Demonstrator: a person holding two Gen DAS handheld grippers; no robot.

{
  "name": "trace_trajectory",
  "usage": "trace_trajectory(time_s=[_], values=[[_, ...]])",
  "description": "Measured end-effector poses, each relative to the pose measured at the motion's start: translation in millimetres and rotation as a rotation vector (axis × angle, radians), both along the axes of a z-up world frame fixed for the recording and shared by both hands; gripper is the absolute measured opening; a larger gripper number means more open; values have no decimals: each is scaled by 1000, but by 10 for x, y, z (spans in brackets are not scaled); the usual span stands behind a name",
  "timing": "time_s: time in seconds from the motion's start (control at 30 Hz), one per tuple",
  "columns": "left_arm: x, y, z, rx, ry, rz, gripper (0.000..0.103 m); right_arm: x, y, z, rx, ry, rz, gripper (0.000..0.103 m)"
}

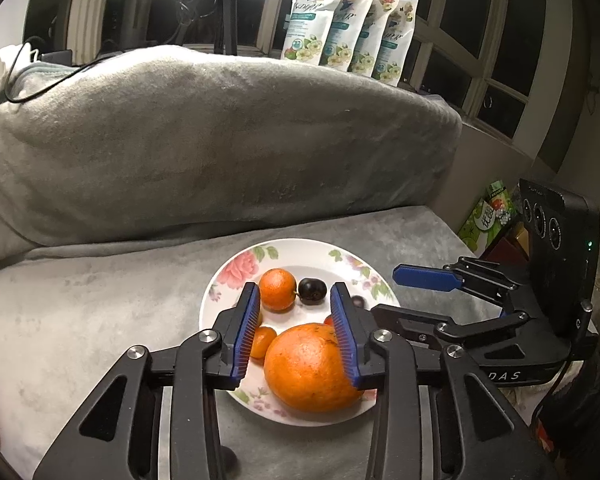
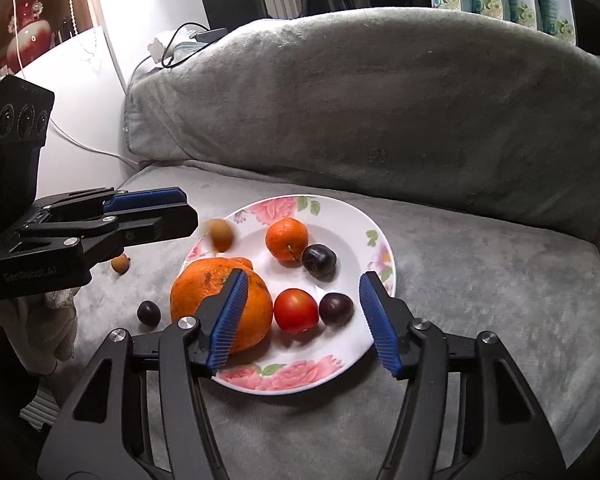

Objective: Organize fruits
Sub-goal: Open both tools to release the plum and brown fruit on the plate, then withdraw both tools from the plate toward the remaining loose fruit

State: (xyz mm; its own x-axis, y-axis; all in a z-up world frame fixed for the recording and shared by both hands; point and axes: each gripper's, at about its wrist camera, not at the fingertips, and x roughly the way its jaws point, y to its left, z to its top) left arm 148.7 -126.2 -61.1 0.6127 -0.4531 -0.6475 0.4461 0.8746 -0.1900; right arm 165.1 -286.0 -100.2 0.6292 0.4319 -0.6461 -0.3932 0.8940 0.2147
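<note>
Left gripper (image 1: 296,332) jaws apart over floral plate (image 2: 374,216) on grey blanket (image 2: 480,280); right gripper (image 2: 302,316) also open, empty. On plate: big orange (image 2: 220,300), tangerine (image 2: 286,238), tomato (image 2: 296,310), two plums (image 2: 319,260). A blurred small fruit (image 2: 220,234) at far-left rim; one plum (image 2: 148,313) and one small fruit (image 2: 120,263) left of the plate.

I see a glossy glazed plate (image 2: 374,216), smooth and white with printed pink flowers, as my landmark; under it the sofa cover (image 2: 460,272) is matt grey plush cloth, faintly napped; on the plate the large orange (image 2: 204,292) has dull, pitted peel, the tomato (image 2: 296,310) just beside it a taut shiny skin, the dark plums (image 2: 319,260) a smooth sheen; over the plate my fingers (image 2: 380,322) carry ribbed blue rubbery pads on matt black plastic links with bright metal screws; far behind the plate stand glossy printed pouches (image 1: 350,24).
</note>
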Motion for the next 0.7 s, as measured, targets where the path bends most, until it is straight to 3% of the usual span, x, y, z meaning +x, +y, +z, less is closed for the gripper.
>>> trace_trajectory(time_s=[0.07, 0.2, 0.43, 0.7], values=[[-3, -6, 12, 1, -6, -2, 53, -3, 8, 6, -9, -2, 1, 62], [-19, -1, 43, 2, -18, 0, 56, -13, 7, 17, -16, -9, -1, 71], [-38, 47, 108, -7, -32, 31, 78, -51, 19, 62, -36, -33, -5, 88], [-83, 65, 165, -6, -41, 43, 79, -153, 63, 162, -96, -104, -38, 102]])
